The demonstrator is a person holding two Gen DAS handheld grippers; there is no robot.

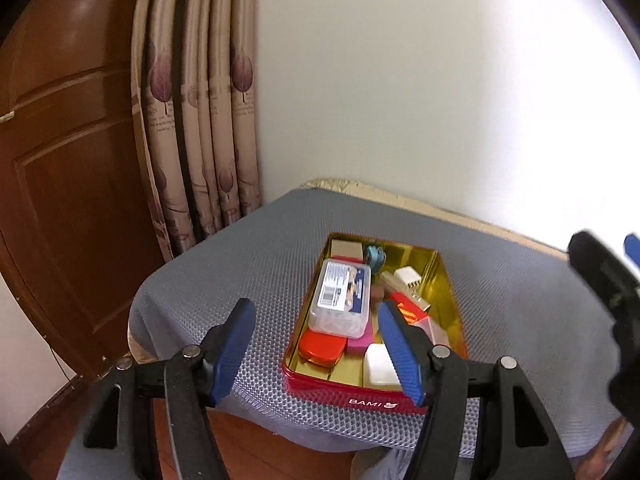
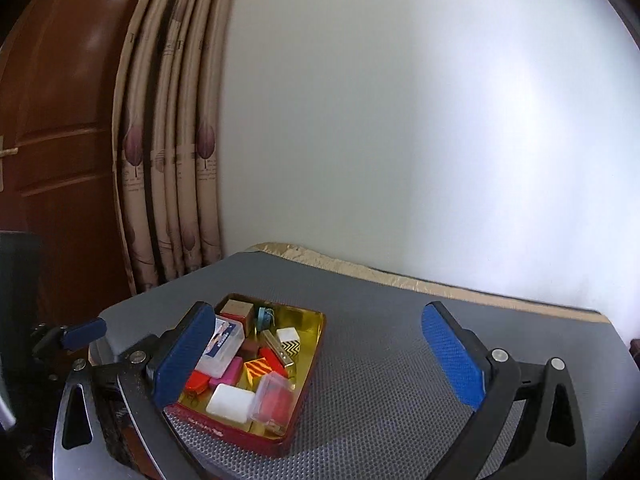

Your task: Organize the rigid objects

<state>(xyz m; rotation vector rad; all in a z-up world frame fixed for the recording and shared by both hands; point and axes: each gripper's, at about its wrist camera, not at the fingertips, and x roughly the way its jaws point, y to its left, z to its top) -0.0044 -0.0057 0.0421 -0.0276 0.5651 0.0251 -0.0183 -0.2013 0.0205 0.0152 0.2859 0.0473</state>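
Now my grey-matted table (image 2: pixel 380 360) stands against the wall, curtain (image 1: pixel 200 120) beside it; the red tin (image 1: pixel 360 396) holds the boxes, a clear case (image 1: pixel 340 300) topmost. My left gripper (image 1: pixel 316 344) and right gripper (image 2: pixel 320 360) gape empty.

surface: table (image 2: pixel 400 360), grey mesh mat (image 1: pixel 256 248) | on mat: red tin (image 1: pixel 360 394)
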